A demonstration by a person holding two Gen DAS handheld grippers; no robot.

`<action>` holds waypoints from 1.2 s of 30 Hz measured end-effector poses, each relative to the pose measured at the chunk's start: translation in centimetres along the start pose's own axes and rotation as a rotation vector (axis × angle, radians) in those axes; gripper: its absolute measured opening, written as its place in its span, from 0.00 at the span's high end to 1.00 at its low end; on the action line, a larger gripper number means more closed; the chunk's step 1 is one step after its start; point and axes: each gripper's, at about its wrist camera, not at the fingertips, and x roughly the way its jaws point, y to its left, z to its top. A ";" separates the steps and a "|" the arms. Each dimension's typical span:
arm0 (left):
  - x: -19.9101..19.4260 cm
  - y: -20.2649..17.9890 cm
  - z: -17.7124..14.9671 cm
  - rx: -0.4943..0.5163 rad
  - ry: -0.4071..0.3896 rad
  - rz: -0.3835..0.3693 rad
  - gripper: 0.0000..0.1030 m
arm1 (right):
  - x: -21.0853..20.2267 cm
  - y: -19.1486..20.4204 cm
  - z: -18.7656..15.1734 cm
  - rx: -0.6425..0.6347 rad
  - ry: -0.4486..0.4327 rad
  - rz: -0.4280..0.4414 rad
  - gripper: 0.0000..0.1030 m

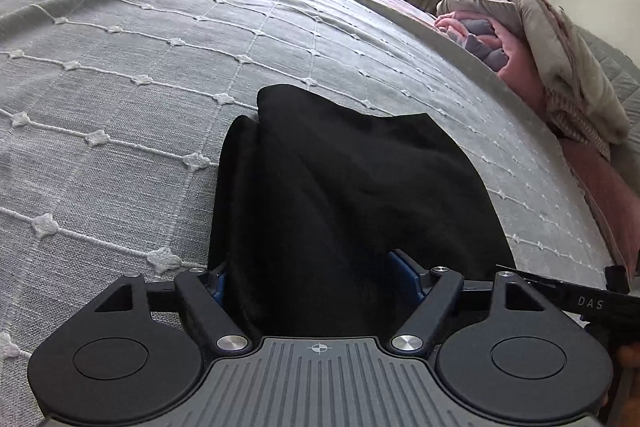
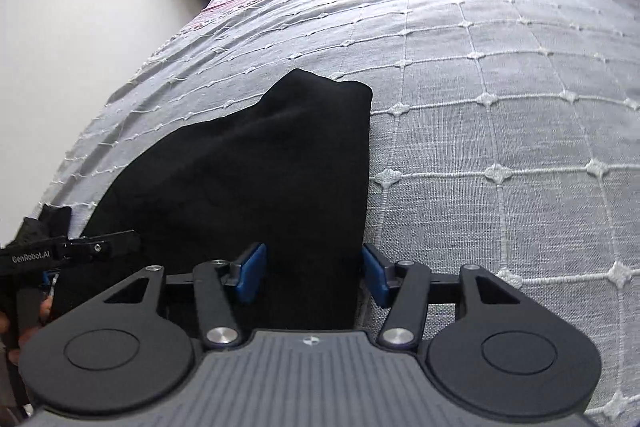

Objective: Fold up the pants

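Bedspread (image 1: 140, 75) lies bare (broadly) beyond pants (image 1: 340, 187).

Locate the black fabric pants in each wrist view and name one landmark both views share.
Left wrist view: the black fabric pants fill the lower centre, running up from between the left tongs.
Right wrist view: the pants lie lower centre-left, between the right tongs.
Shared landmark: the grey bedspread with its white stitched grid.

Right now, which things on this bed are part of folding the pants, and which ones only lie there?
Part of the job:
- black pants
- left gripper, open
- right gripper, open

Only lying there:
- pile of pink and beige bedding
- grey bedspread
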 end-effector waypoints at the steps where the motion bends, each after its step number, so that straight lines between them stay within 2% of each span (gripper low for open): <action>1: 0.0 0.0 0.0 -0.003 0.000 -0.002 0.28 | 0.0 0.0 0.0 -0.002 0.000 -0.002 0.02; 5: 0.0 0.0 0.0 0.002 -0.004 0.002 0.29 | 0.0 0.2 -0.1 -0.011 -0.008 -0.010 0.03; 8: 0.0 0.0 0.1 -0.007 -0.006 0.008 0.35 | -0.2 0.4 -0.3 -0.014 -0.016 -0.014 0.06; 11: 0.2 -0.1 0.1 -0.003 -0.005 0.003 0.46 | -0.1 0.4 -0.3 0.028 -0.020 -0.010 0.10; 12: 0.2 -0.3 0.0 0.010 -0.008 0.012 0.51 | -0.1 0.3 -0.3 0.057 -0.022 0.000 0.14; 13: 0.2 -0.5 0.0 0.021 -0.012 0.020 0.53 | -0.1 0.4 -0.2 0.064 -0.024 0.003 0.24; 15: 0.1 -0.8 -0.1 0.032 -0.021 -0.003 0.73 | 0.0 0.8 -0.1 0.052 -0.030 0.001 0.31; 19: 0.0 -2.0 -0.4 0.077 -0.044 0.039 0.75 | -0.4 2.1 -0.1 -0.025 -0.053 -0.024 0.41; 25: -1.1 -4.1 -0.1 0.100 -0.102 0.051 0.78 | -3.8 2.2 1.5 -0.106 -0.133 0.026 0.46; 30: -1.0 -7.5 0.7 0.104 -0.135 -0.015 0.78 | -7.2 0.3 3.1 -0.157 -0.207 -0.003 0.46; 36: 1.3 -14.6 2.6 0.191 -0.158 -0.098 0.77 | -11.6 -5.4 5.3 -0.112 -0.326 -0.078 0.46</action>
